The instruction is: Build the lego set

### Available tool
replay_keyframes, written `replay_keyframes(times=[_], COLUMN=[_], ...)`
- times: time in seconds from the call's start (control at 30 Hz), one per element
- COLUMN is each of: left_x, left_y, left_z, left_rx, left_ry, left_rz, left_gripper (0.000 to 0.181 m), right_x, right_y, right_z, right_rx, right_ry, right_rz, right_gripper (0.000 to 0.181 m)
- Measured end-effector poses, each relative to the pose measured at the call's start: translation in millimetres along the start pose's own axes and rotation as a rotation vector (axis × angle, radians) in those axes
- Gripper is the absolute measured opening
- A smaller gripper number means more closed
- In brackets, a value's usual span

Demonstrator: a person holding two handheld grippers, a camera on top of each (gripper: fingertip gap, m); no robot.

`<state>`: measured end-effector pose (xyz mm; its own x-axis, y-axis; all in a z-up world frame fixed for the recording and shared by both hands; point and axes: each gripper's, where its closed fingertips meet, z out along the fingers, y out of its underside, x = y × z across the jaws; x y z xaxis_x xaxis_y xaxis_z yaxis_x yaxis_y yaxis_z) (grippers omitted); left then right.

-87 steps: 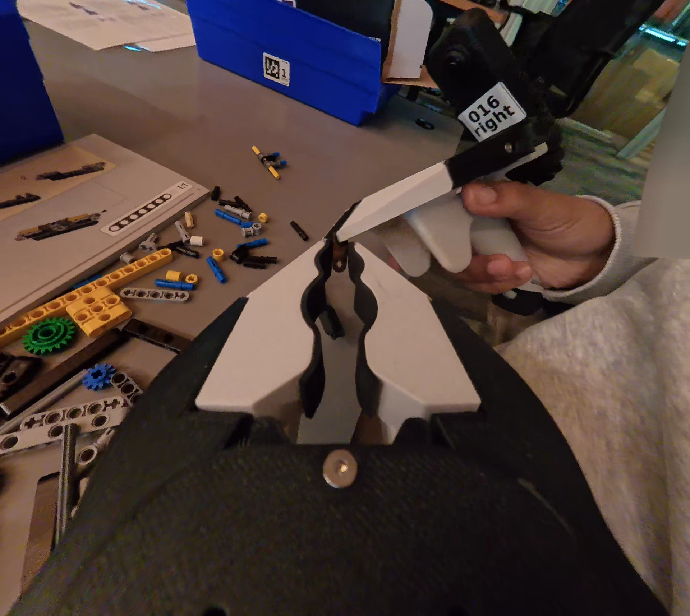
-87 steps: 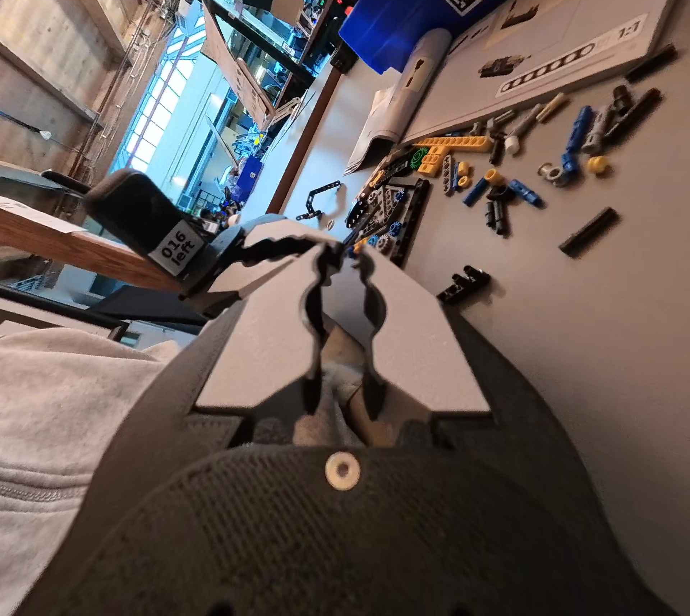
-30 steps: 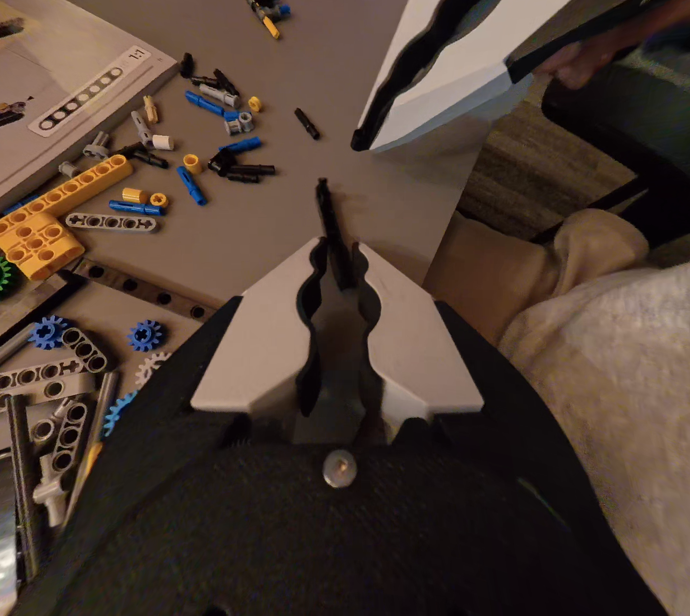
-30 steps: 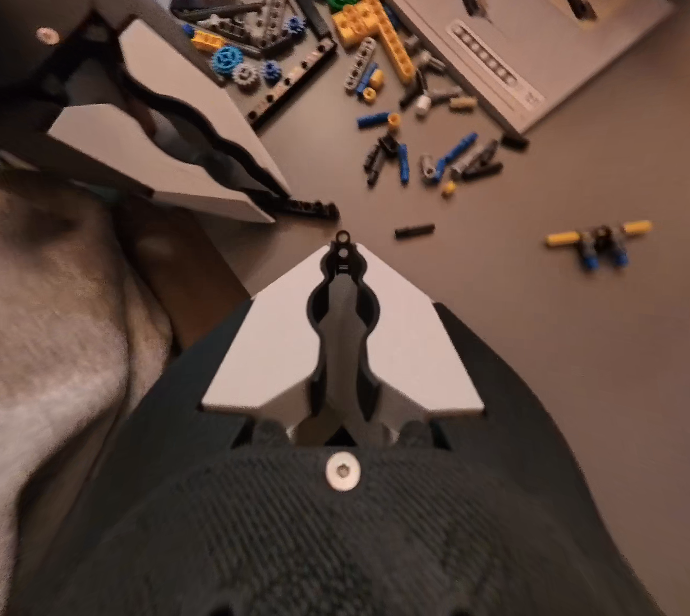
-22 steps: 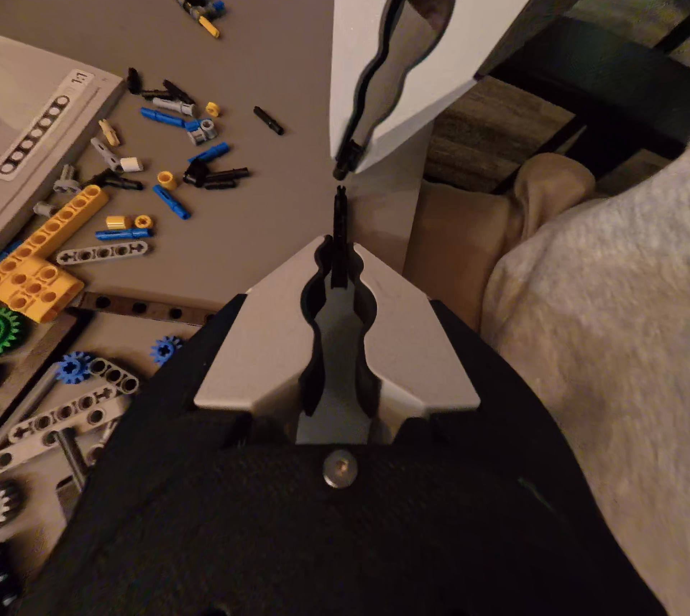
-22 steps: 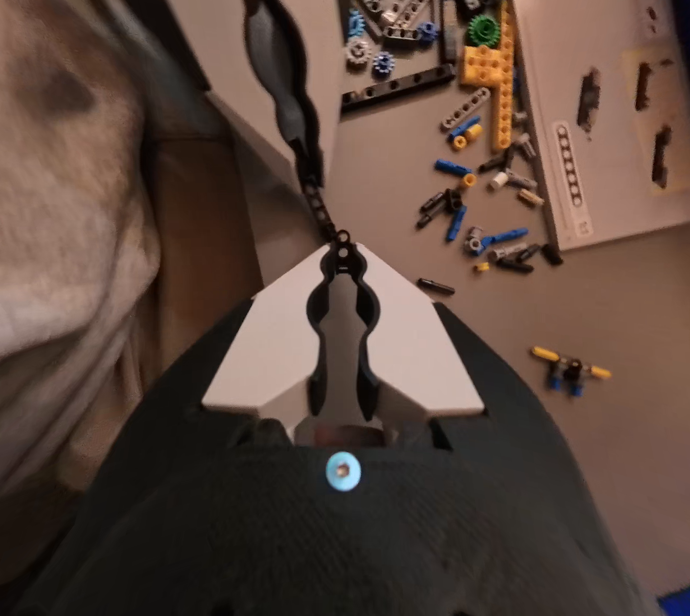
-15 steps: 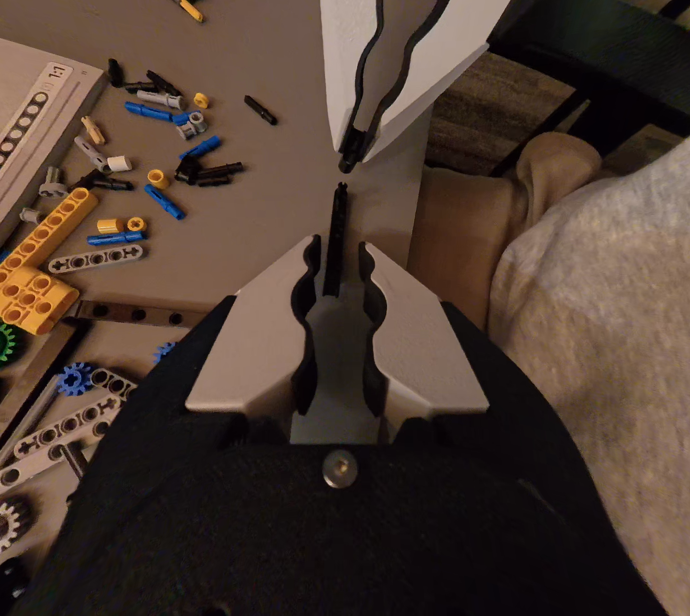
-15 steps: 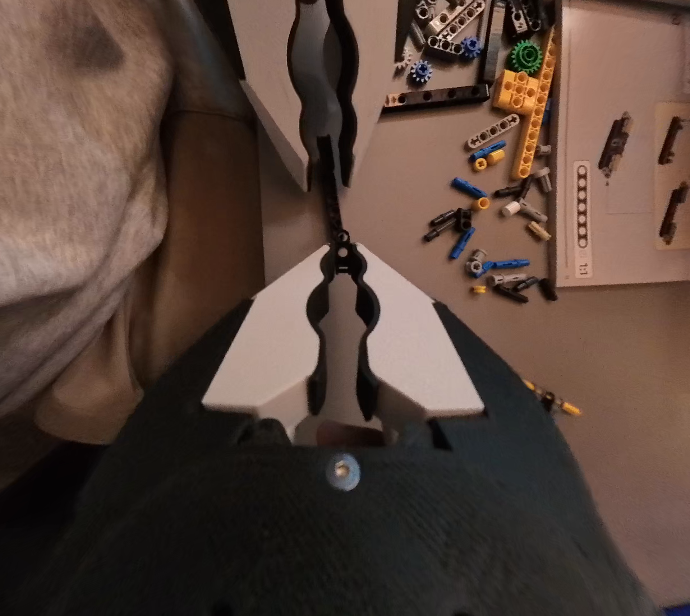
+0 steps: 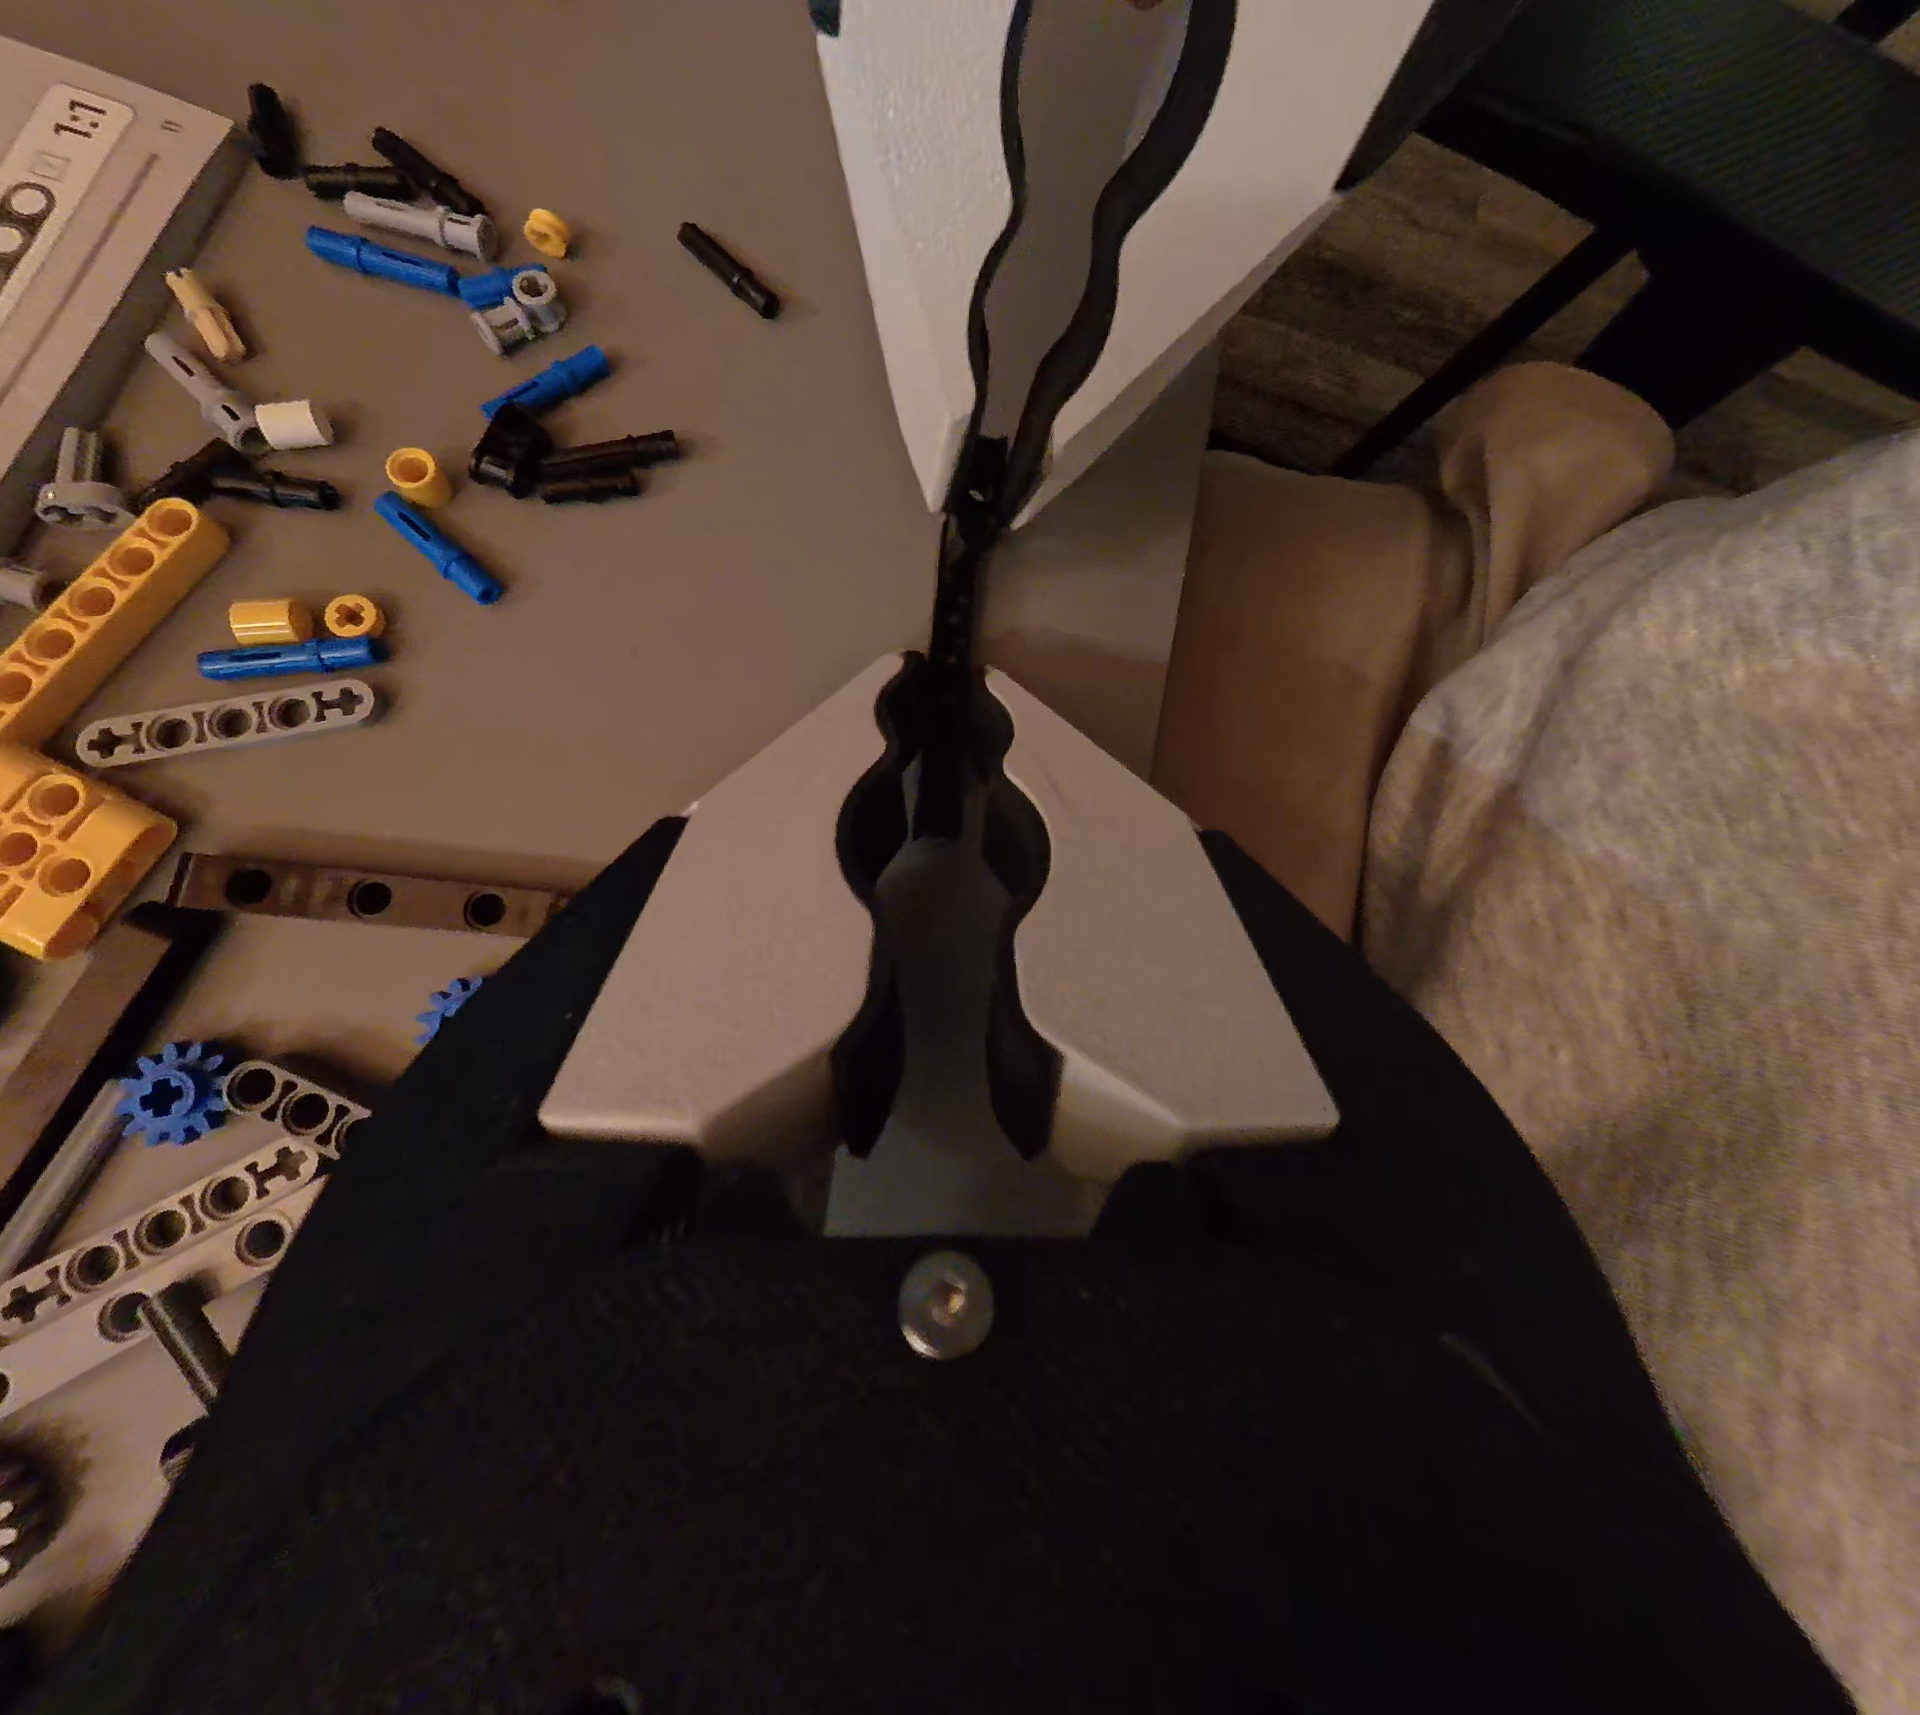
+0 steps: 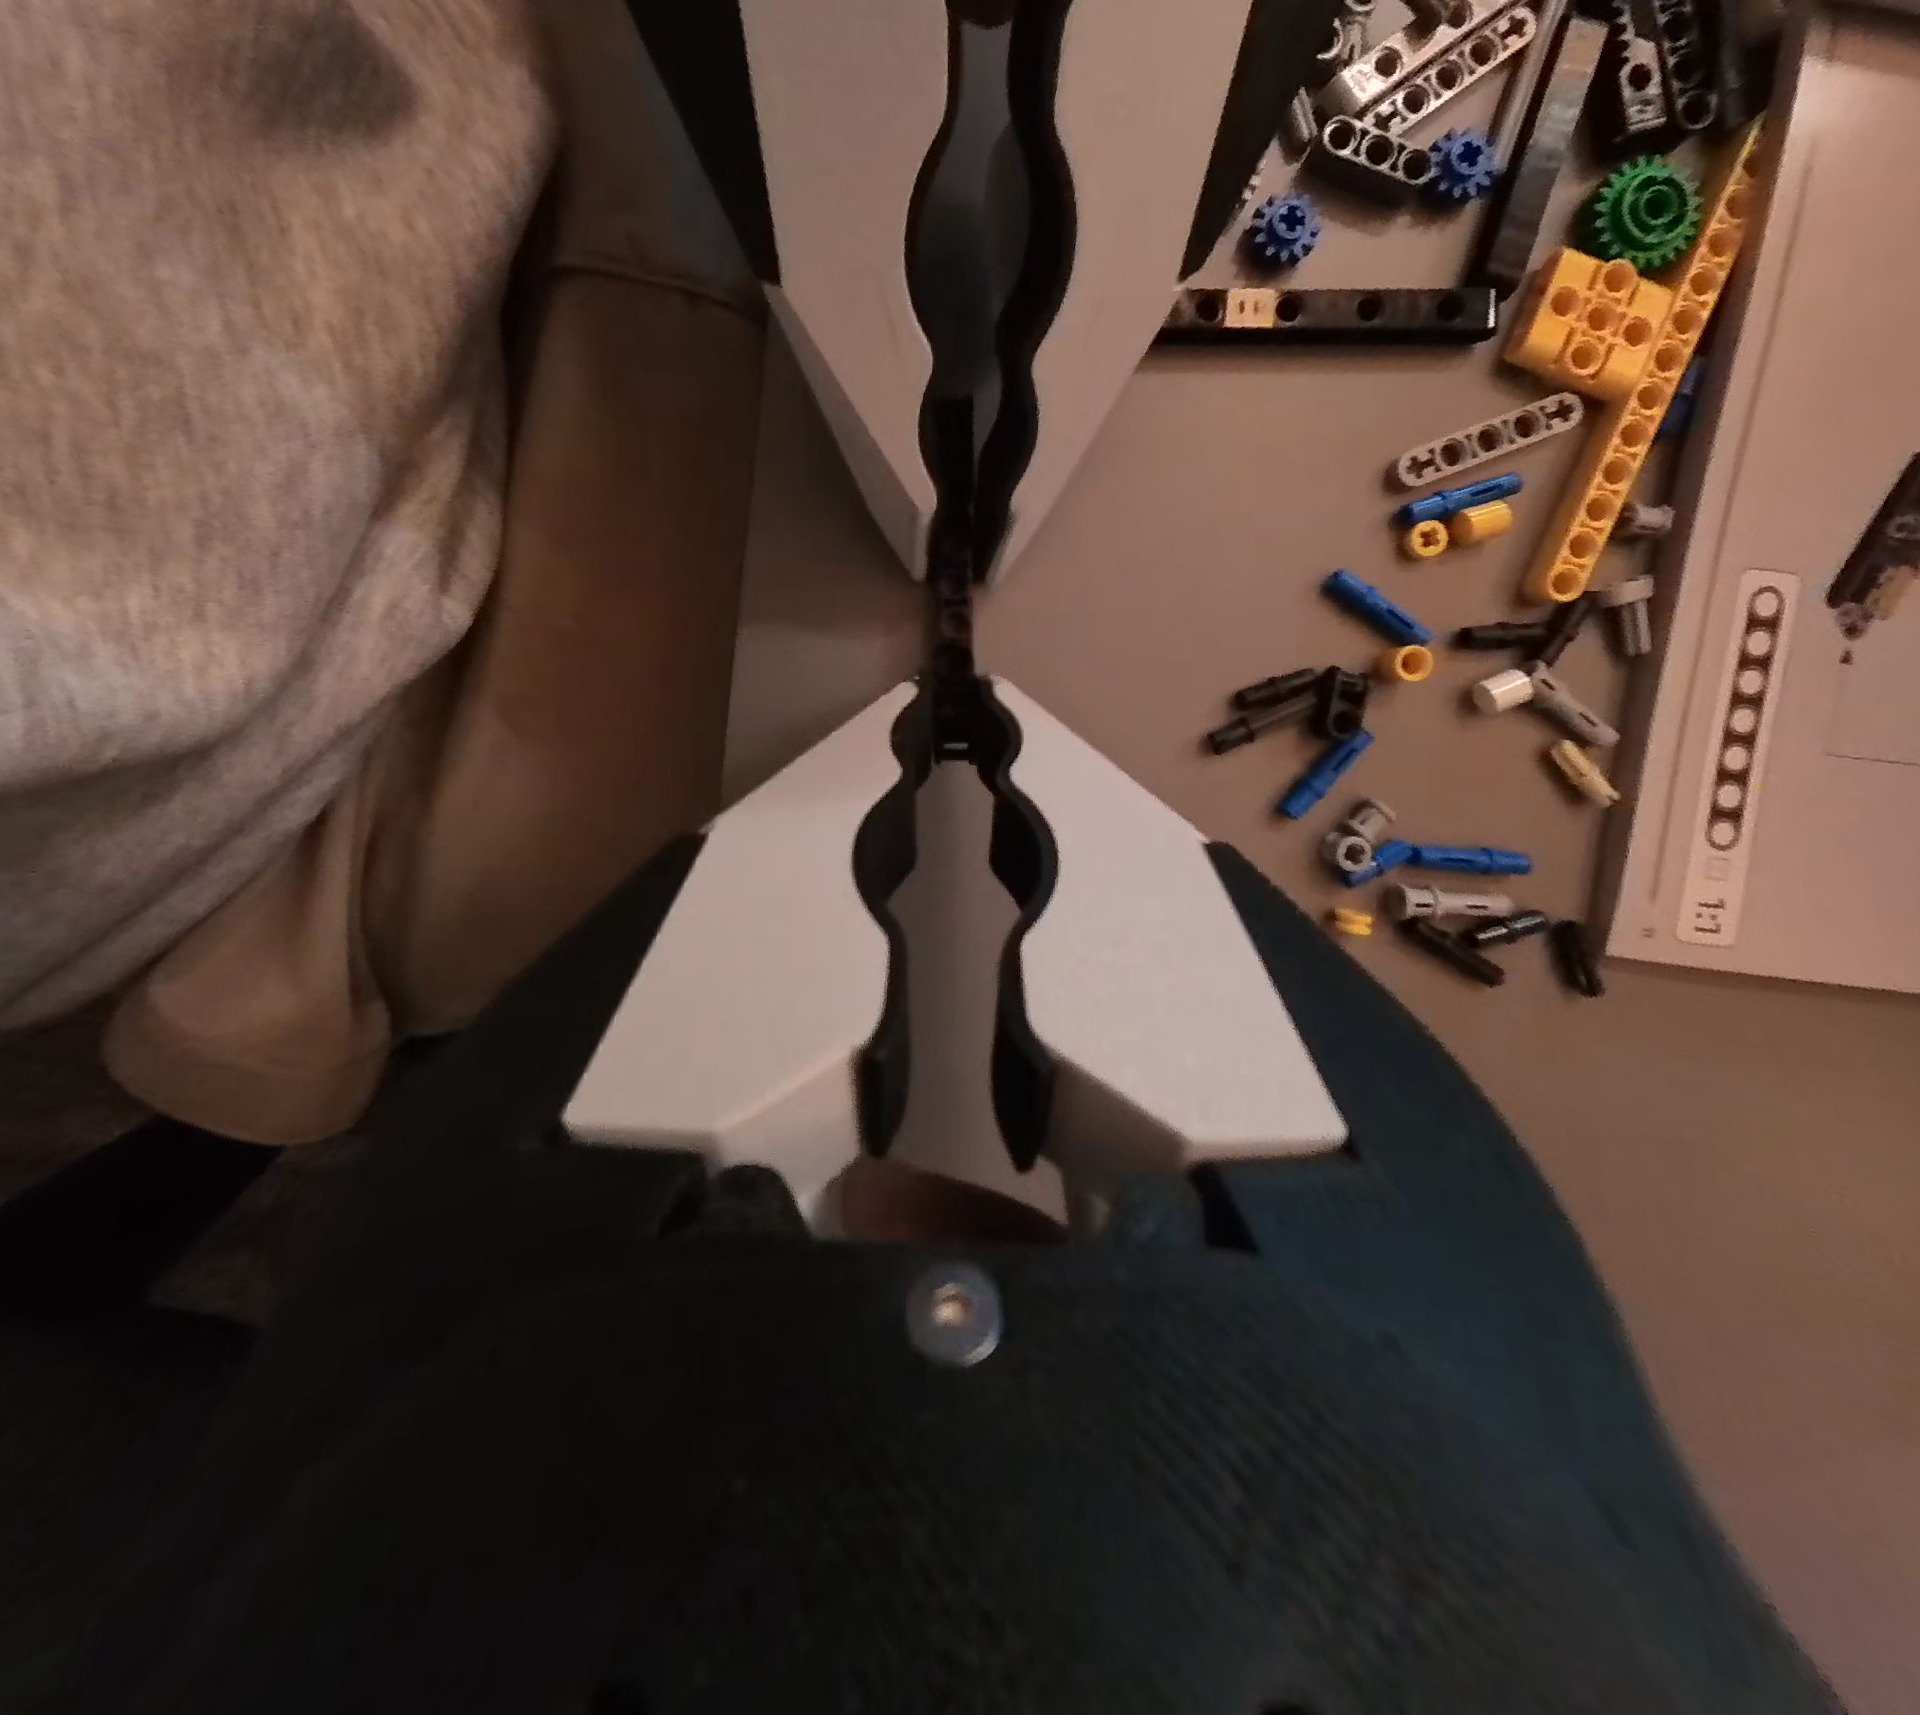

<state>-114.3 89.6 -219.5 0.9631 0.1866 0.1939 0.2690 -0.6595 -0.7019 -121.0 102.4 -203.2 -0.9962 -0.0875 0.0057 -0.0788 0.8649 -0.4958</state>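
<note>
The left gripper (image 9: 948, 678) and the right gripper (image 10: 951, 694) are facing each other tip to tip above the near edge of the grey table (image 9: 644, 3), and a thin black lego beam (image 9: 961, 585) is spanning the gap between them. In the left wrist view, the left gripper's jaws are pinching one end of the beam between their black pads, while the right gripper (image 9: 992, 481) is closing on the far end from above. In the right wrist view, the right gripper's jaws are clamping the beam (image 10: 951, 626) at their very tips, and the left gripper (image 10: 956, 543) is holding the opposite end. Both claws are therefore gripping the same part, which is hanging clear of the table. Loose parts are lying well apart from the grippers: blue pins (image 9: 436, 548), a yellow beam (image 9: 99, 605), a grey liftarm (image 9: 223, 720), a green gear (image 10: 1647, 211) and a blue gear (image 10: 1286, 223). An instruction booklet (image 10: 1766, 730) is lying beside them.
</note>
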Motion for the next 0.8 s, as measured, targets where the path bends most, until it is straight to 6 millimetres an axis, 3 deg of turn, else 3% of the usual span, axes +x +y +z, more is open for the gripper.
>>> replay_keyframes(times=[0.03,0.47,0.8], left_x=[0.4,1.2,1.0], left_y=[0.1,0.5,0.3], left_z=[0.3,0.5,0.6], left_rx=[-0.001,-0.004,-0.003], left_ry=[0.001,0.003,0.015], left_rz=[0.004,0.020,0.005], left_gripper=[0.009,0.009,0.009], right_x=[0.3,-1.4,-1.5], right_y=[0.4,1.7,3.4], right_z=[0.3,1.0,1.3], right_rx=[-0.003,-0.051,-0.210], right_ry=[-0.004,-0.101,-0.051], right_rz=[0.000,0.030,-0.034], right_gripper=[0.006,0.006,0.006])
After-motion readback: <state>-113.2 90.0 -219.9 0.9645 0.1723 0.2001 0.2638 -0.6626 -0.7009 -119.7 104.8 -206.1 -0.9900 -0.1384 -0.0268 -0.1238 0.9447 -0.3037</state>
